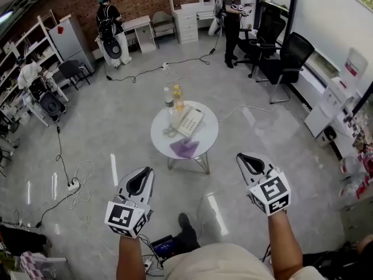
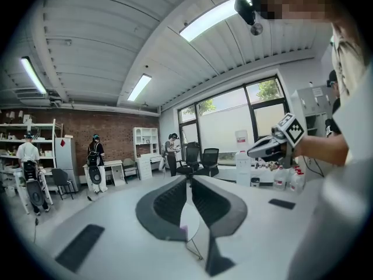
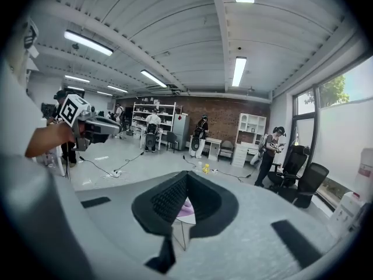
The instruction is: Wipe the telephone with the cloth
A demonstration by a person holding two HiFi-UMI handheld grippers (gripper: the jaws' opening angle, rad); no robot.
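Observation:
A white telephone (image 1: 187, 121) lies on a small round white table (image 1: 205, 137), with a purple cloth (image 1: 185, 149) in front of it near the table's front edge. Both grippers hang in the air short of the table, well apart from it. My left gripper (image 1: 147, 171) is shut and holds nothing. My right gripper (image 1: 243, 157) is likewise shut and empty. In the left gripper view the closed jaws (image 2: 189, 180) cover most of the table. In the right gripper view the cloth (image 3: 186, 204) shows below the closed jaws (image 3: 185, 176).
Two bottles (image 1: 173, 100) and a small coiled item (image 1: 169, 132) share the table. Cables and a power strip (image 1: 73, 185) lie on the floor at the left. Black office chairs (image 1: 285, 60) stand at the back right, and other people work along the far walls.

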